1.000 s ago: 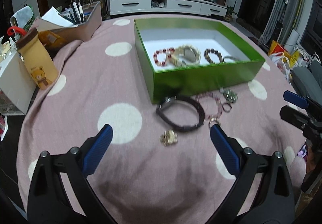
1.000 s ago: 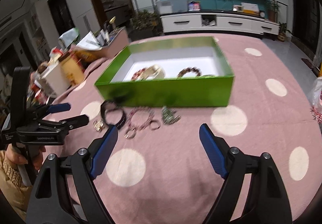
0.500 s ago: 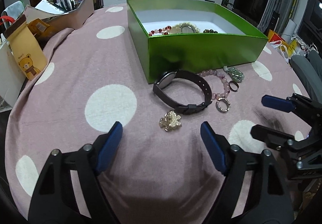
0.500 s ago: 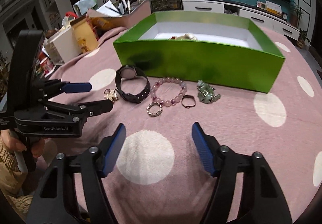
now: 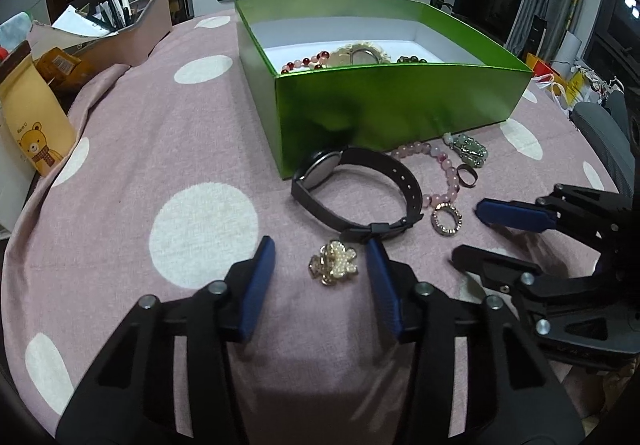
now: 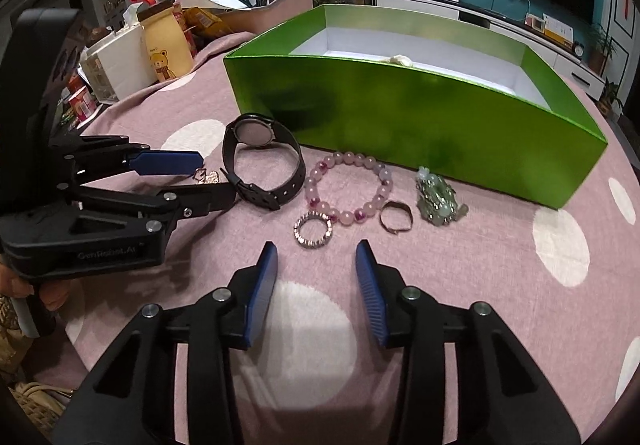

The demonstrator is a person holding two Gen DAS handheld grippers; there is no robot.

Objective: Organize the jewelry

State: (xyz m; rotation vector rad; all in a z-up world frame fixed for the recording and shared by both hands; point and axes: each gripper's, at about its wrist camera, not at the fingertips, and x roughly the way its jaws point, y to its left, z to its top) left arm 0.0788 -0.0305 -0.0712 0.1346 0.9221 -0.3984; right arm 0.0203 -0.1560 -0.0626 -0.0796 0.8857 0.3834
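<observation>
A green box holds several bracelets on its white floor. On the pink dotted cloth in front of it lie a gold pearl brooch, a black watch, a pink bead bracelet, a sparkly ring, a plain ring and a green bead piece. My left gripper is open, its fingers either side of the brooch, low over the cloth. My right gripper is open and empty, just short of the sparkly ring.
A yellow bear pouch and a cardboard tray of pens stand at the table's left edge. The box wall rises right behind the loose jewelry. A grey chair is at the right.
Both grippers moved forward and down toward the jewelry and narrowed their opening. The left now straddles the brooch; the right has come up close to the sparkly ring.
</observation>
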